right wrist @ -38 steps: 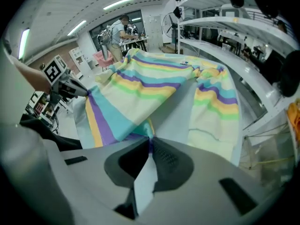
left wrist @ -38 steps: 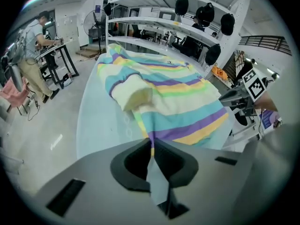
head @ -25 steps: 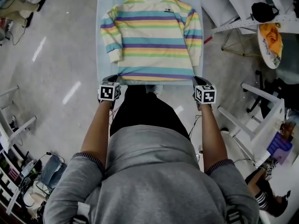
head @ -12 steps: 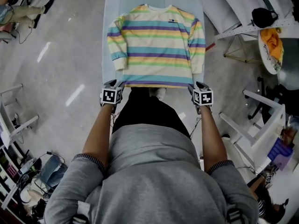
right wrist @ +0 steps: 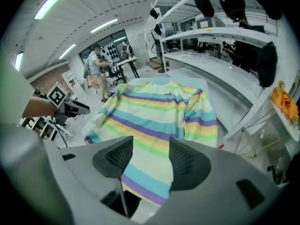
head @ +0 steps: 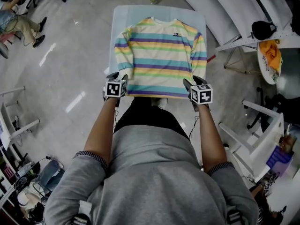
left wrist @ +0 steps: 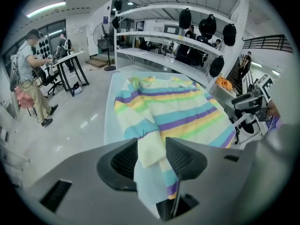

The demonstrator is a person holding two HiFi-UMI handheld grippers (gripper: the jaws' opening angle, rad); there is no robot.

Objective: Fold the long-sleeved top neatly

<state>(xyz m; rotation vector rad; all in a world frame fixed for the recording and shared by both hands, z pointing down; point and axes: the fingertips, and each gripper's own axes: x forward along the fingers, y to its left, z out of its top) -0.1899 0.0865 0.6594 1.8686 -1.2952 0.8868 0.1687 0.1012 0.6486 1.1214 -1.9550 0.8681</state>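
As left gripper [head: 118, 76] and right gripper [head: 192, 81] just opened, hem [head: 154, 93] loose between jaws, striped top [head: 159, 55] lies flat ahead on pale rectangular table [head: 123, 14] over glossy floor [head: 70, 55]

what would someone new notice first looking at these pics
A long-sleeved top in pastel stripes grabs the eye first, spread flat and front up on a pale table at the top middle of the head view. Next come the left tool and right tool at the top's near hem corners. Their jaws have just been opening and stand apart, with the fabric showing between them but not pinched.
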